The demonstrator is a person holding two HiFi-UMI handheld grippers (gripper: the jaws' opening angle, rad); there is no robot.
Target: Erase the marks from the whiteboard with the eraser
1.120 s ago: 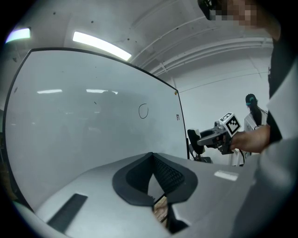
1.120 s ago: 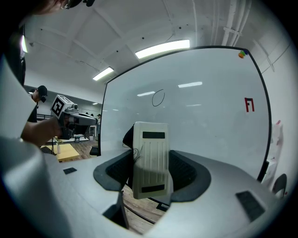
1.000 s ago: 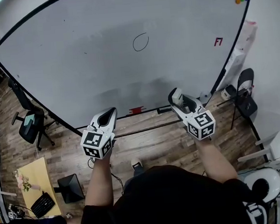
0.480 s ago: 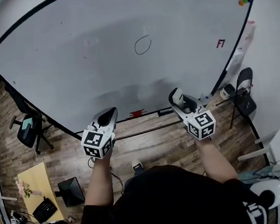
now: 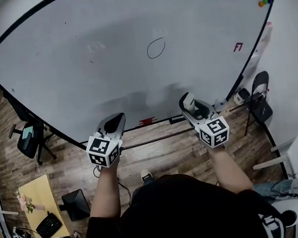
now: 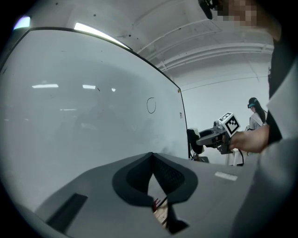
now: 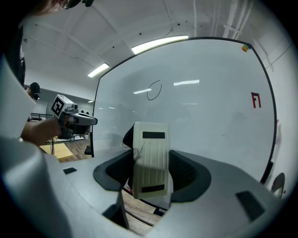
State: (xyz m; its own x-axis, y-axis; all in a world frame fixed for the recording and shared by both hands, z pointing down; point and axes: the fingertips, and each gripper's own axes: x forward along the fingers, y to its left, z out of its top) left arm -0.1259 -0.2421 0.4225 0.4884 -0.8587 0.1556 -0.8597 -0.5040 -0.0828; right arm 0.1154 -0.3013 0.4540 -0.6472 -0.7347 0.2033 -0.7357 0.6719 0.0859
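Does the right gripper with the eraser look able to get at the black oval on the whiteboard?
Probably yes: the right gripper holds the eraser below the oval, with only bare whiteboard between them.

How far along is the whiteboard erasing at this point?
Done: the eraser is gripped in the right tool. In hand: it is held low before the whiteboard; whether it touches is unclear. Left: the black oval and red mark are unerased. The left tool is shut, empty.
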